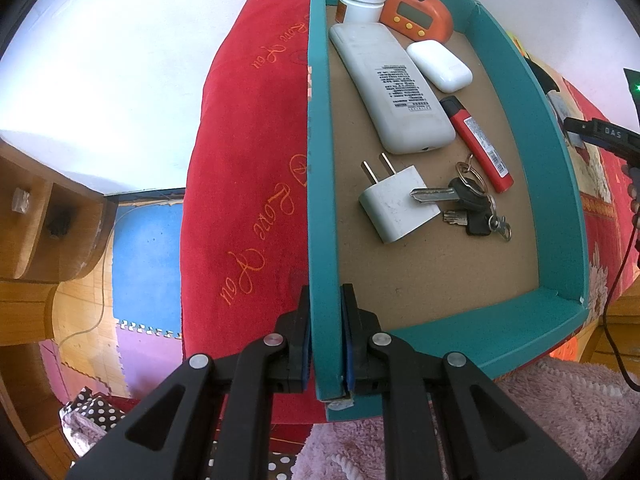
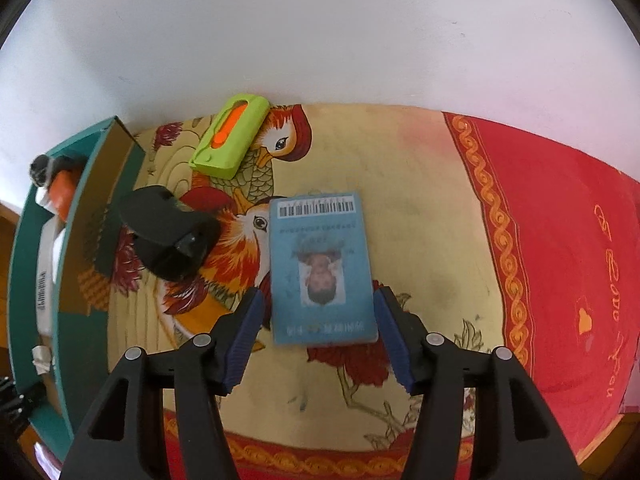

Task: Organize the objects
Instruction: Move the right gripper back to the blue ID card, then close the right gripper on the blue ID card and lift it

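Jaws of right gripper (image 2: 320, 340) straddle blue card (image 2: 322, 268), not pressing it.

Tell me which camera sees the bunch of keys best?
The left wrist view: the metal keys on a ring lie in plain sight on the teal cardboard tray's floor. The right wrist view hides them behind the tray wall.

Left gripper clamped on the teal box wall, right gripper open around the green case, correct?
Not quite. The right gripper is open around the blue ID card, not the green case, which lies farther away on the cloth; the right wrist view shows it. The left gripper is clamped on the teal box wall.
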The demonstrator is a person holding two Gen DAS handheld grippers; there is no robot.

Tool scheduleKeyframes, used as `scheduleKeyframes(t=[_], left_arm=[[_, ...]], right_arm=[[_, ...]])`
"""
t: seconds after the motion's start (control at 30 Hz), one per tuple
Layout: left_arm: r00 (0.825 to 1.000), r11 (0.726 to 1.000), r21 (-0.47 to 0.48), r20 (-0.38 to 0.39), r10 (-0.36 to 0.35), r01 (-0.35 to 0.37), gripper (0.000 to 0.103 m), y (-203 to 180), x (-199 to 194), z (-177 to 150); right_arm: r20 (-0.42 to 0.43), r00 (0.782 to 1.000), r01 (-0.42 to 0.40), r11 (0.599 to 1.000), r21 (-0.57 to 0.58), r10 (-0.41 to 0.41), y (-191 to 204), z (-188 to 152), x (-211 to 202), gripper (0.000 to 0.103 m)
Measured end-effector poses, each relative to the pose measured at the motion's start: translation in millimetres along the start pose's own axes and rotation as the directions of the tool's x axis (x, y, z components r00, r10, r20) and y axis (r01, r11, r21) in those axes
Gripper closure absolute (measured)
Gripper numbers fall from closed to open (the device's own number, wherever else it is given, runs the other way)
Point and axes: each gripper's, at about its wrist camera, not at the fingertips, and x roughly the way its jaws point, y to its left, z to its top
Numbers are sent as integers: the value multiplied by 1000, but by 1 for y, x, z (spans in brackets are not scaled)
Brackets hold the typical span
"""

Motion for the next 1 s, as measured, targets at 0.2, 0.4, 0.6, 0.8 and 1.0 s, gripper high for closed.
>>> scheduleKeyframes(t=[0.2,0.4,0.6,0.8,1.0], left_arm=[[1000,1000,2,-1,-1,1,92,0,0,0],[1000,1000,3,-1,-2,2,92,1,0,0],[1000,1000,4,-1,-2,2,92,0,0,0],[1000,1000,9,-1,-7,7,92,1,0,0],[1000,1000,12,-1,-8,8,92,1,0,0]], right_arm=[[2,1000,29,998,-48,-29,7,4,2,43],[-1,999,38,998,-52,-38,7,9,5,43],[-14,1000,23,997,-68,-24,8,14,3,42],[-16,1000,7,996,-92,-8,7,9,-4,45],[-59,998,-37,994,-101,31,9,-4,-15,45]])
